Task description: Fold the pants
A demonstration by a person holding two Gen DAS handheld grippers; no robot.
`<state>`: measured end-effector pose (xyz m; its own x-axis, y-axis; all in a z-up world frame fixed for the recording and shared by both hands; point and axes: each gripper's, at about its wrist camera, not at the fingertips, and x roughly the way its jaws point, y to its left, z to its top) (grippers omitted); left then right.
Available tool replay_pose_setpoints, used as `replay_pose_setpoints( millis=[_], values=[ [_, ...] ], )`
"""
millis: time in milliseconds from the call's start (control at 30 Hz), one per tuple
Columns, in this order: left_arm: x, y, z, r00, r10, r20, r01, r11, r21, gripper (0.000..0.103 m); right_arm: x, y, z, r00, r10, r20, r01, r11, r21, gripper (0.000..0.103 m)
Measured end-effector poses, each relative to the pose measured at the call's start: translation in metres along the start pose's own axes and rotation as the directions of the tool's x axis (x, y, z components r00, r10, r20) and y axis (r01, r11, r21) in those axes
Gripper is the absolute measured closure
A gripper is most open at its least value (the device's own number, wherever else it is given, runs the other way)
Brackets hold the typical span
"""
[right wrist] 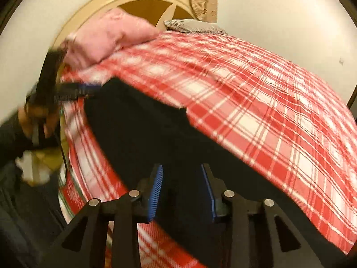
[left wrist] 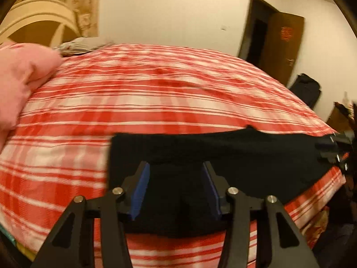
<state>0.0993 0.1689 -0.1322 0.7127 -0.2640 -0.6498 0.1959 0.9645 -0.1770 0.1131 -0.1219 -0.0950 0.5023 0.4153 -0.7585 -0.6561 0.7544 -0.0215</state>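
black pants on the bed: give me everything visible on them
The black pants are dark, matte, soft-looking cloth with no visible detail. They lie flat as a long folded band on the red-and-white plaid bed cover, near its front edge. One end looks squared off; the far edge shows a small step. Both the left gripper and right gripper hover over them with jaws apart; no pad visibly presses the cloth.
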Motion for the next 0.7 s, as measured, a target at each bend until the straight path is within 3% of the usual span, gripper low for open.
replay_pose_setpoints(
  millis=[67,267,433,700],
  values=[
    [0.011,-0.014,-0.002,0.999,-0.035,-0.022,0.036,0.999,0.026,0.052,0.010,-0.005,0.013,1.000,0.026,0.000,-0.026,0.999,0.045,0.066],
    [0.033,-0.032,-0.026,0.991,-0.044,-0.123,0.055,0.994,0.089,0.049,0.058,-0.019,0.041,0.994,0.108,-0.025,-0.103,0.983,0.153,0.066],
    [0.030,-0.030,-0.026,0.991,-0.065,-0.114,0.073,0.995,0.073,0.046,0.101,-0.032,0.050,0.981,0.189,-0.053,-0.171,0.956,0.240,0.066],
    [0.030,-0.038,-0.031,0.993,-0.062,-0.103,0.071,0.994,0.087,0.040,0.127,-0.047,0.051,0.957,0.288,-0.029,-0.260,0.898,0.356,0.066]
  ],
)
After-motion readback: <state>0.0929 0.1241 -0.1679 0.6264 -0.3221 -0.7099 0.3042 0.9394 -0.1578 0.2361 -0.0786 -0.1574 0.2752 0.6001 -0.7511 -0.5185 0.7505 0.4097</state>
